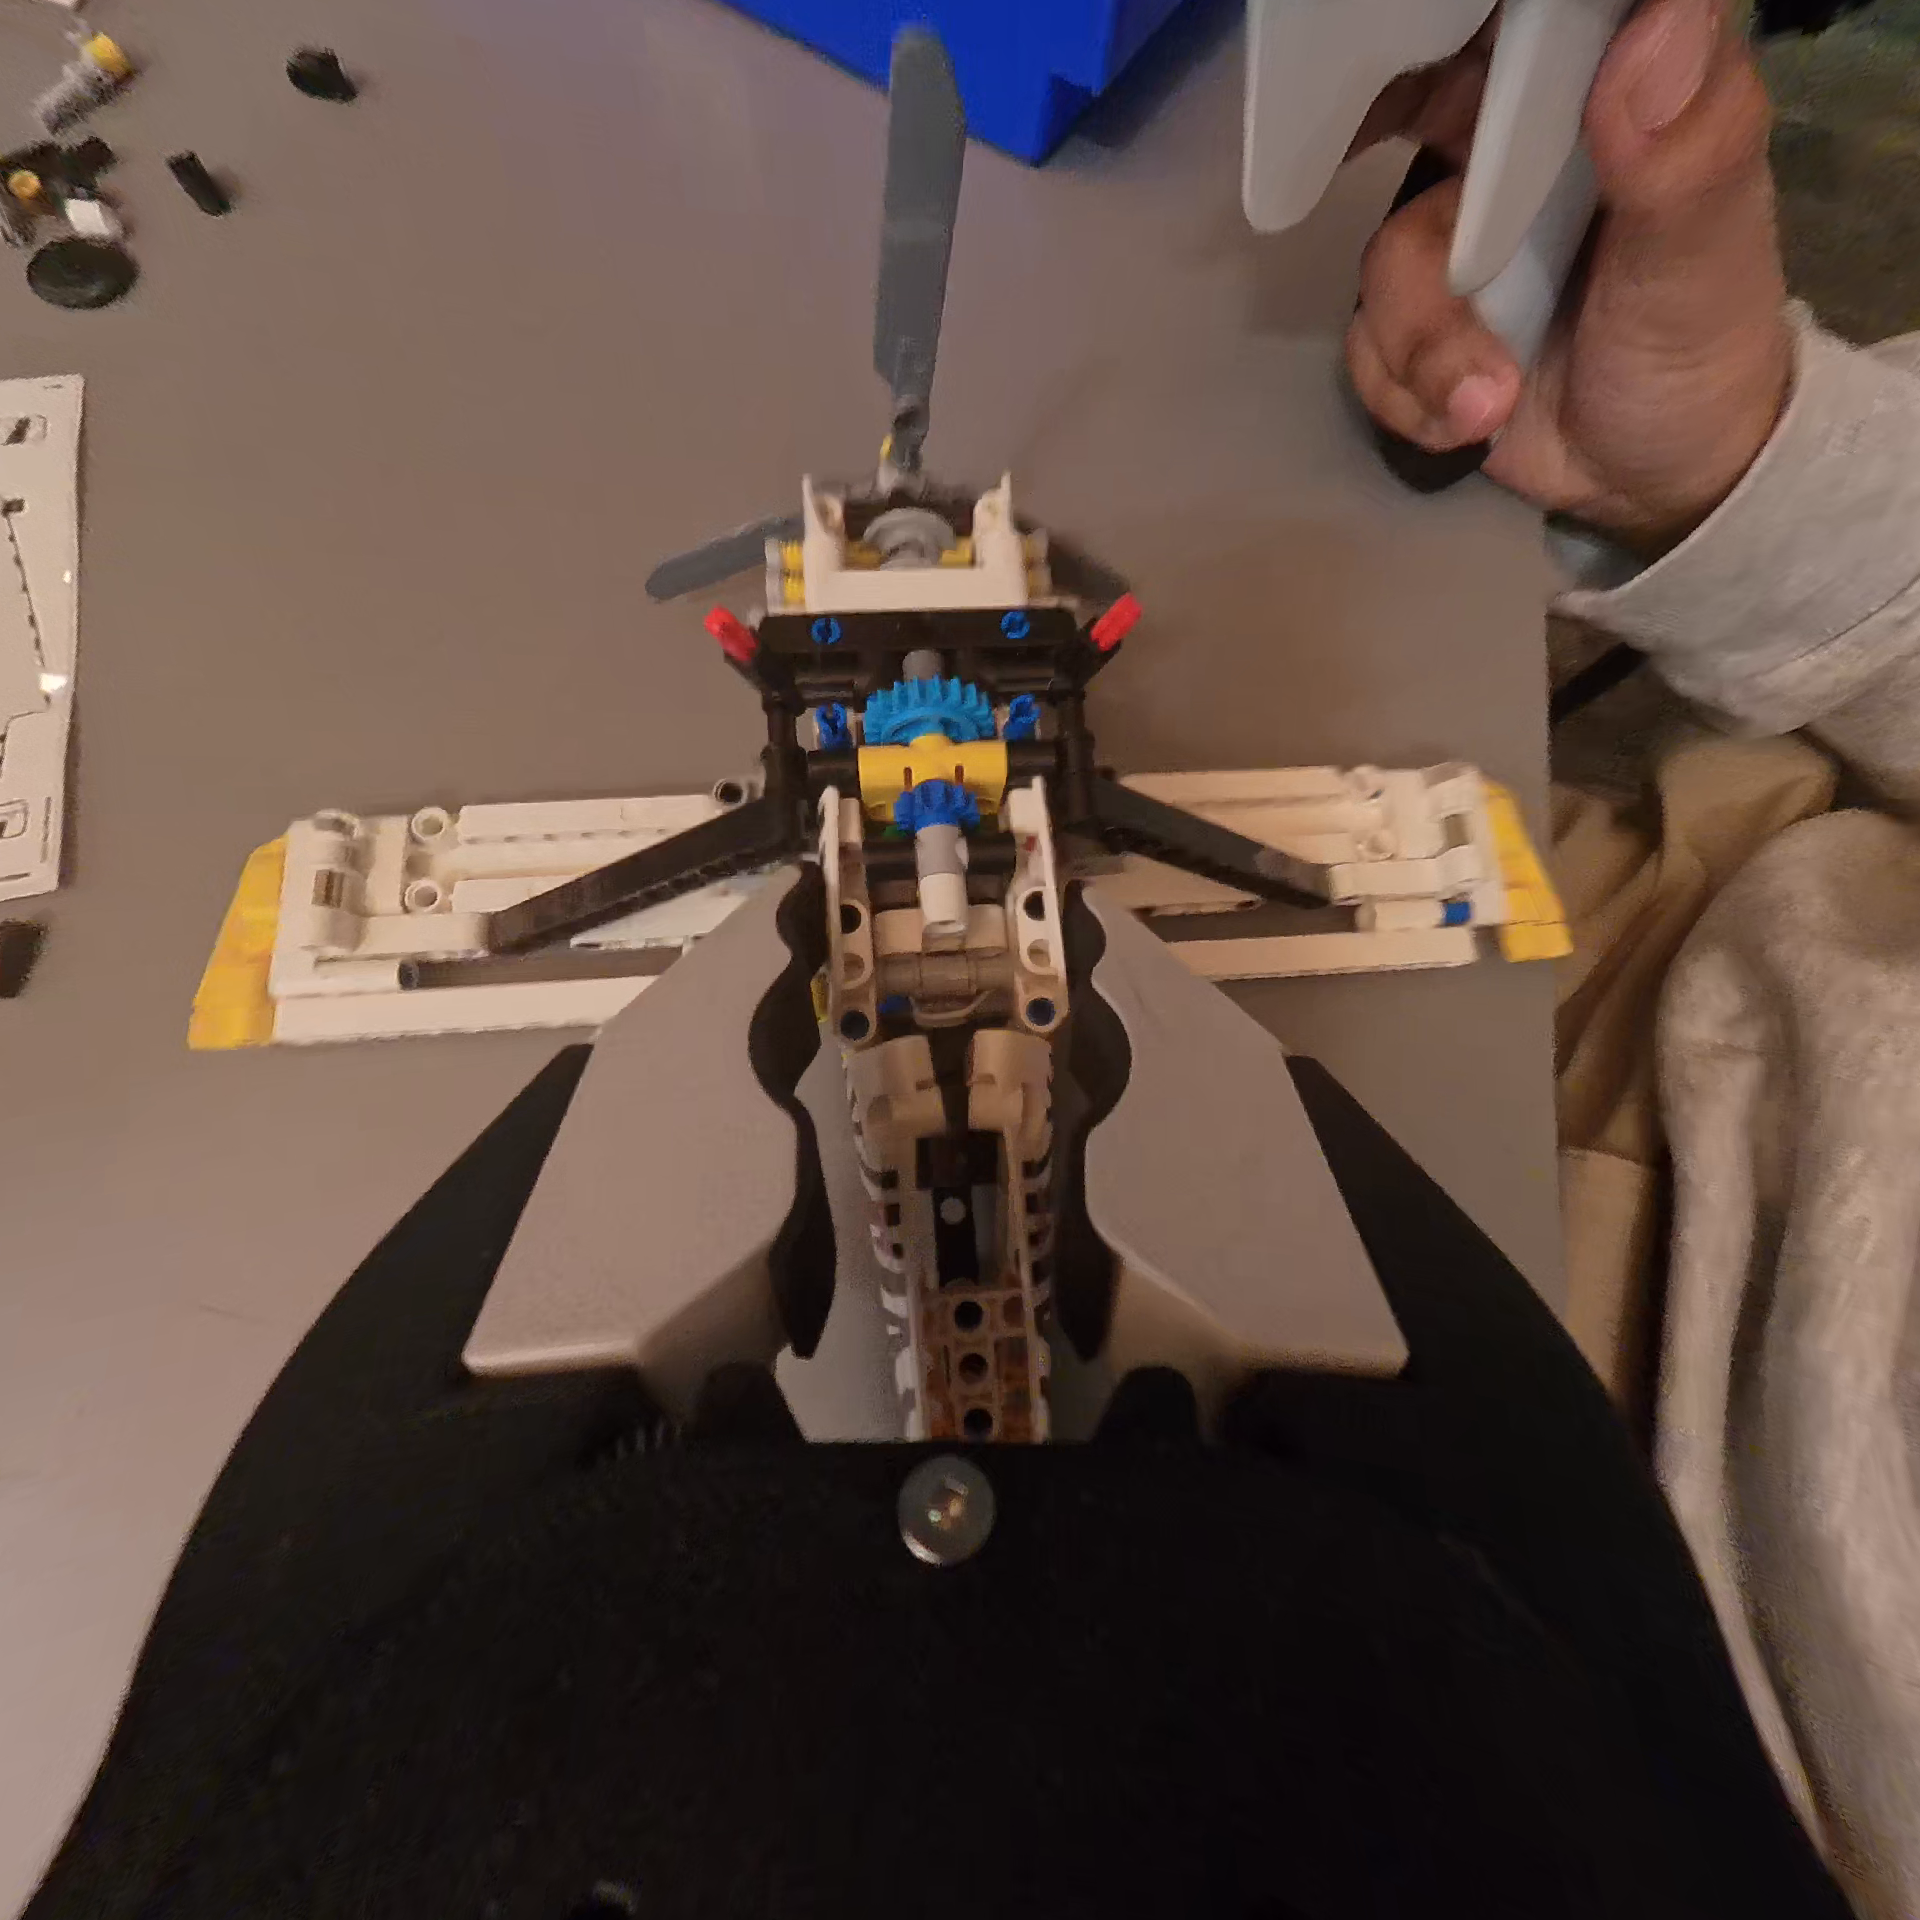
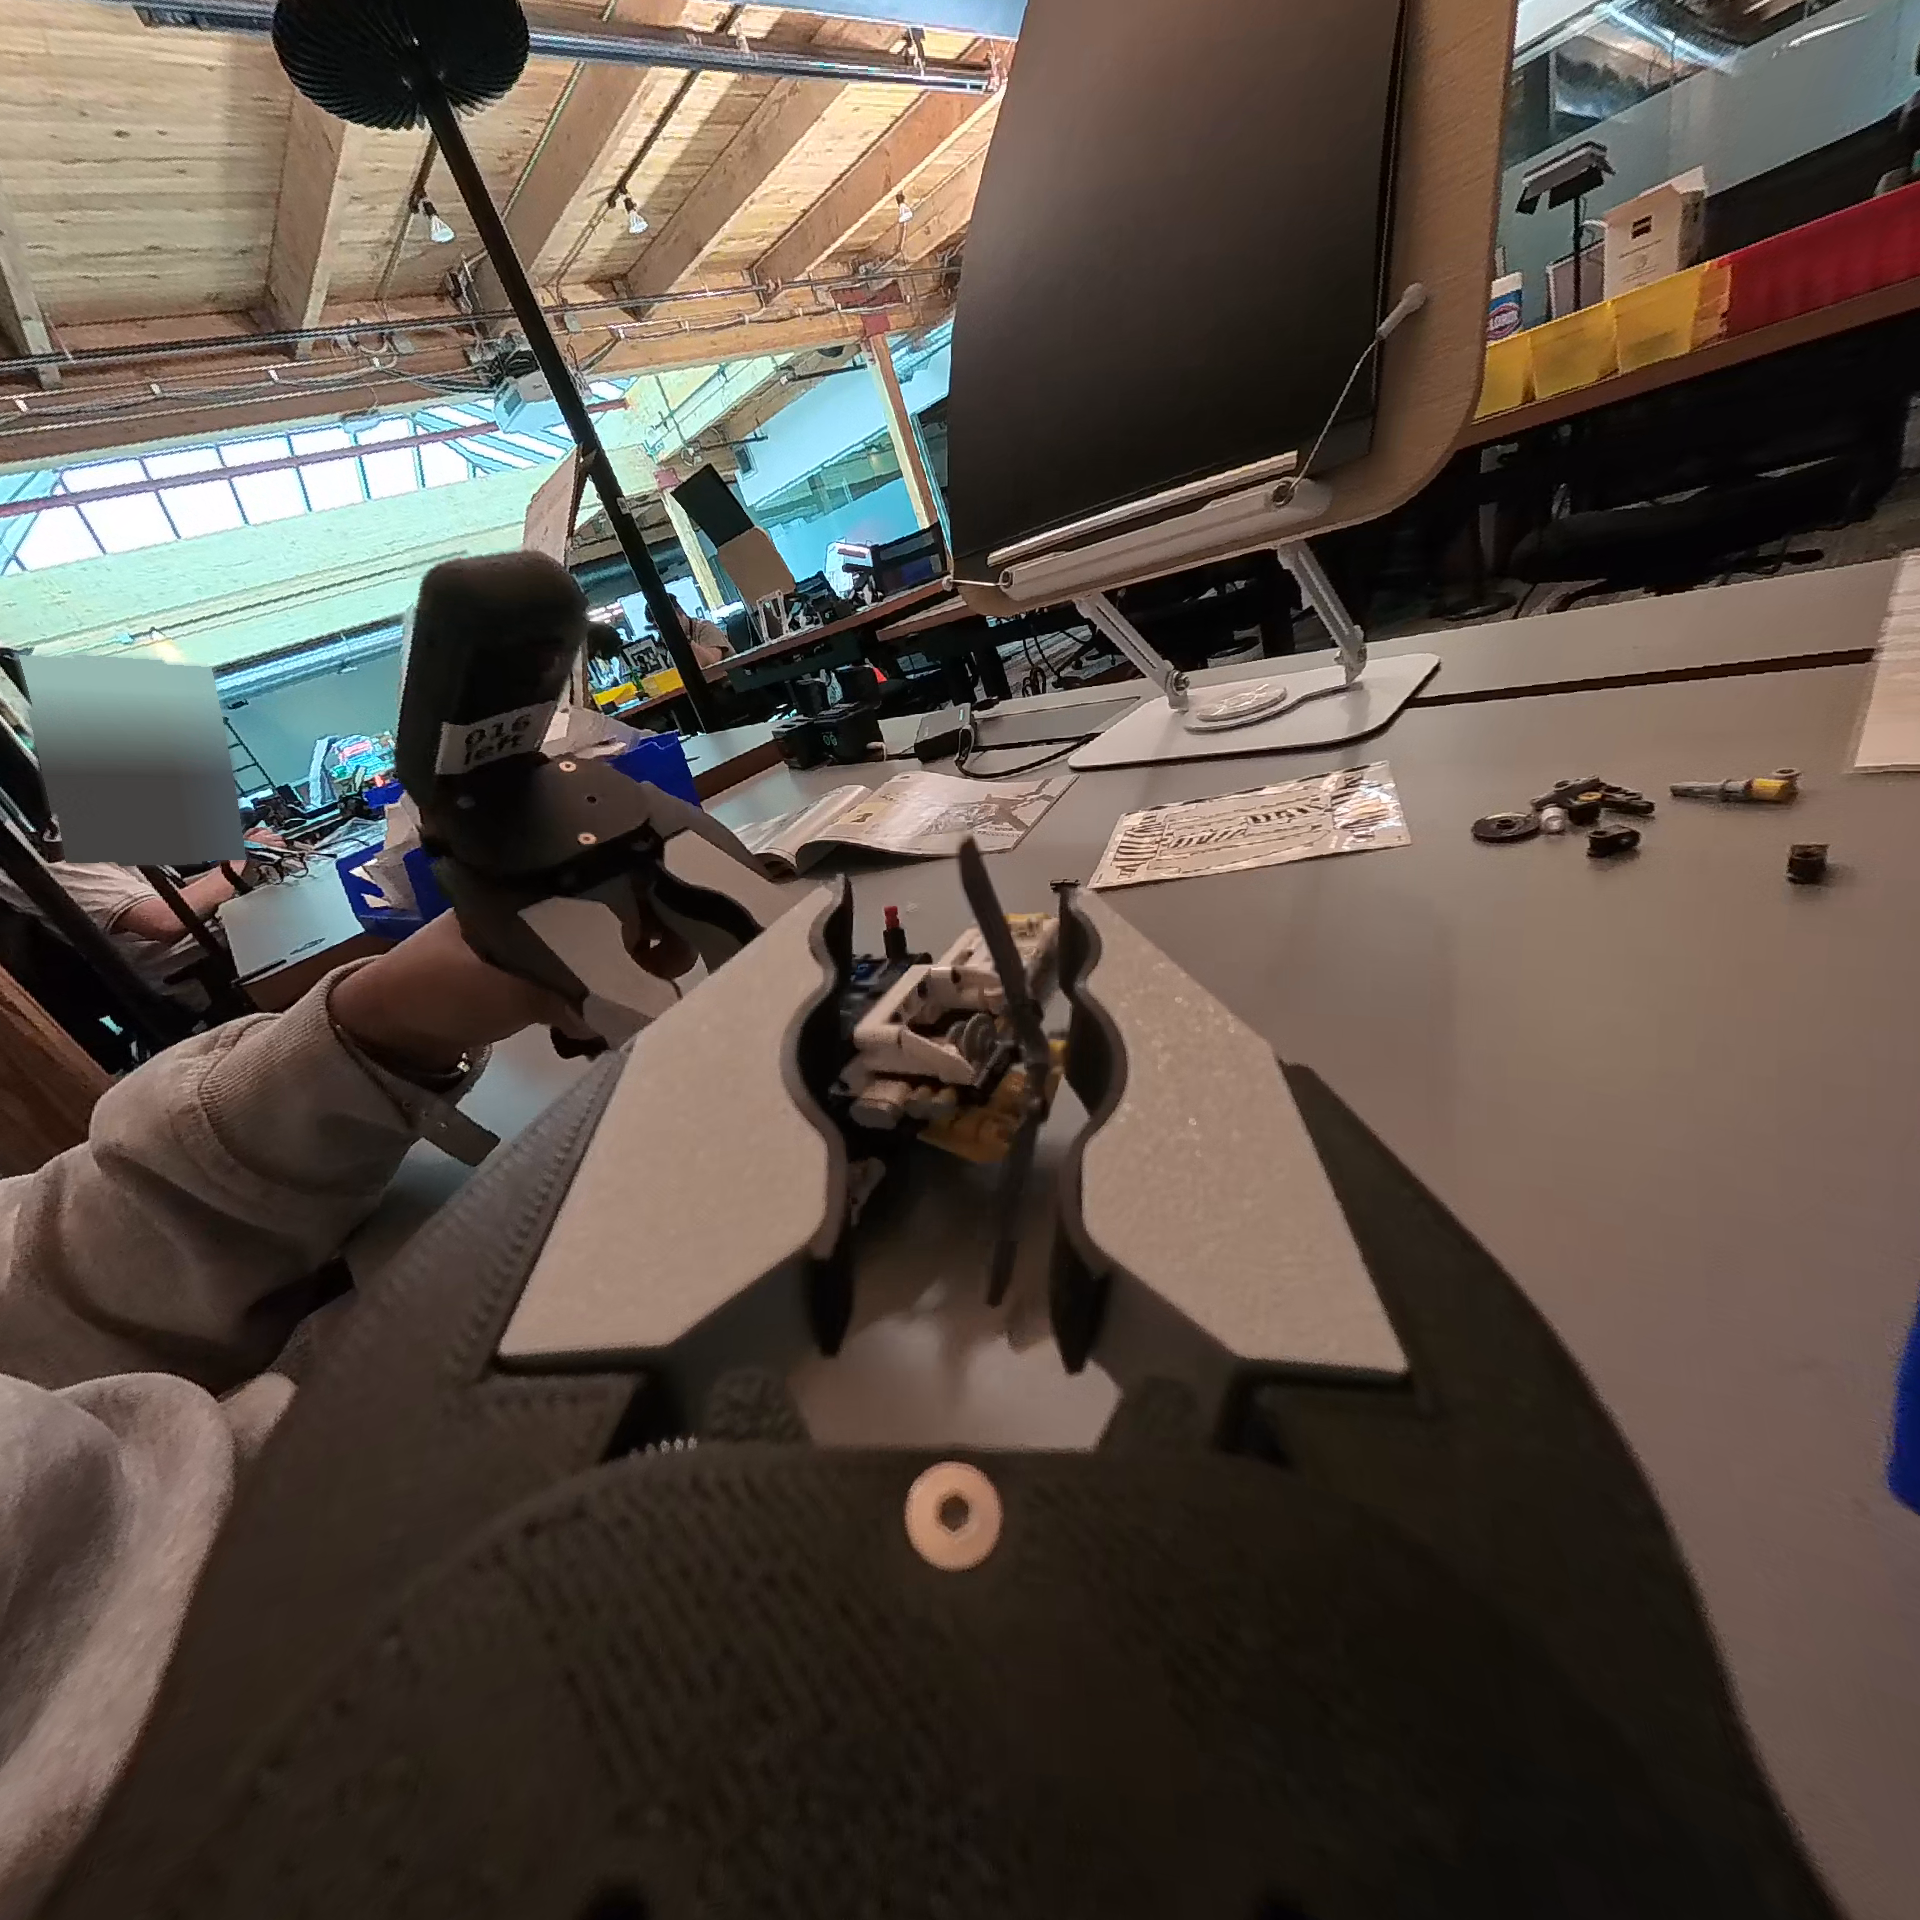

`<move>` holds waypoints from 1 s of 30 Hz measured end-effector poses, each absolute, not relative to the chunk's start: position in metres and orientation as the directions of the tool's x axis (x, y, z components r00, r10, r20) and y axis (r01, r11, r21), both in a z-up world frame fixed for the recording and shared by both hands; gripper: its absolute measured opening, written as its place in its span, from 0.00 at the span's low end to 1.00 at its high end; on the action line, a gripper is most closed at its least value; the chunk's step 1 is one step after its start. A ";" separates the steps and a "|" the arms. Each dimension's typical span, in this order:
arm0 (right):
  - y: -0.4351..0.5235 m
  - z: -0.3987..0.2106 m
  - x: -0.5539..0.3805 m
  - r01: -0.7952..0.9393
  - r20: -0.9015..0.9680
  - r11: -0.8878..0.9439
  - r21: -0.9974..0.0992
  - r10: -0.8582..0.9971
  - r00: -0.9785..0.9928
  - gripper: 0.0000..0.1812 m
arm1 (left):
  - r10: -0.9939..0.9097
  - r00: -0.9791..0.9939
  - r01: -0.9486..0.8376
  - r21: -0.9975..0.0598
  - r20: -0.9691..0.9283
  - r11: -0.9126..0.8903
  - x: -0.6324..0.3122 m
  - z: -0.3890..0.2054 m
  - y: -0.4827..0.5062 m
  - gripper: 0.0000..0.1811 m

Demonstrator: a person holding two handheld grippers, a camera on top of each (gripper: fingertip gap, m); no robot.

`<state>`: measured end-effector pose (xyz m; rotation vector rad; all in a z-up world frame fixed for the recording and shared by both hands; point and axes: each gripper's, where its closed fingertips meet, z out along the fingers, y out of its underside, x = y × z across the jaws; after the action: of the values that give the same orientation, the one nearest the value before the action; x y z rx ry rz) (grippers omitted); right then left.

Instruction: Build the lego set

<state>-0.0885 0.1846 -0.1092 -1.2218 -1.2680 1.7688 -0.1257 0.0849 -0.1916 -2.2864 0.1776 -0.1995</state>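
Note:
A Lego plane (image 1: 925,727) lies on the grey table (image 1: 468,416). It has white wings with yellow tips (image 1: 468,914), blue gears and a grey propeller (image 1: 914,229). My left gripper (image 1: 935,935) is shut on the rear of its fuselage. It also shows in the right wrist view (image 2: 623,935), at the left. My right gripper (image 2: 956,904) has its jaws apart, and the plane's nose (image 2: 935,1039) and propeller blade (image 2: 1013,1143) show in the gap. In the left wrist view only its pale handle (image 1: 1507,208) shows, in a hand at the top right, off the plane.
Loose black and yellow parts (image 1: 73,208) and a sticker sheet (image 1: 31,623) lie at the left. A blue bin (image 1: 1018,62) stands beyond the propeller. Beige cloth (image 1: 1714,1039) lies at the right edge. A monitor on a stand (image 2: 1174,291), a booklet (image 2: 904,810) and small parts (image 2: 1558,810) are farther off. The left gripper's tips are roughly 15 cm from the right gripper's.

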 end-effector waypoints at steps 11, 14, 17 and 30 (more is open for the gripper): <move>0.184 -0.109 -0.089 0.021 -0.318 -0.334 -0.942 0.874 -0.368 0.21 | -0.193 0.929 0.203 -0.870 0.317 -0.449 -0.140 -0.136 0.077 0.23; 0.185 -0.109 -0.089 0.021 -0.318 -0.335 -0.942 0.874 -0.367 0.21 | -0.166 0.940 0.197 -0.873 0.297 -0.446 -0.149 -0.137 0.074 0.24; 0.185 -0.109 -0.088 0.021 -0.319 -0.336 -0.942 0.874 -0.367 0.21 | -0.161 0.939 0.214 -0.882 0.304 -0.421 -0.153 -0.132 0.073 0.24; 0.185 -0.109 -0.088 0.020 -0.320 -0.336 -0.941 0.873 -0.368 0.21 | -0.002 0.978 0.190 -0.891 0.209 -0.413 -0.183 -0.143 0.074 0.35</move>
<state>-0.0884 0.1847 -0.1091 -1.2220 -1.2666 1.7713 -0.1827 0.0737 -0.1426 -1.9878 -0.1335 -0.2118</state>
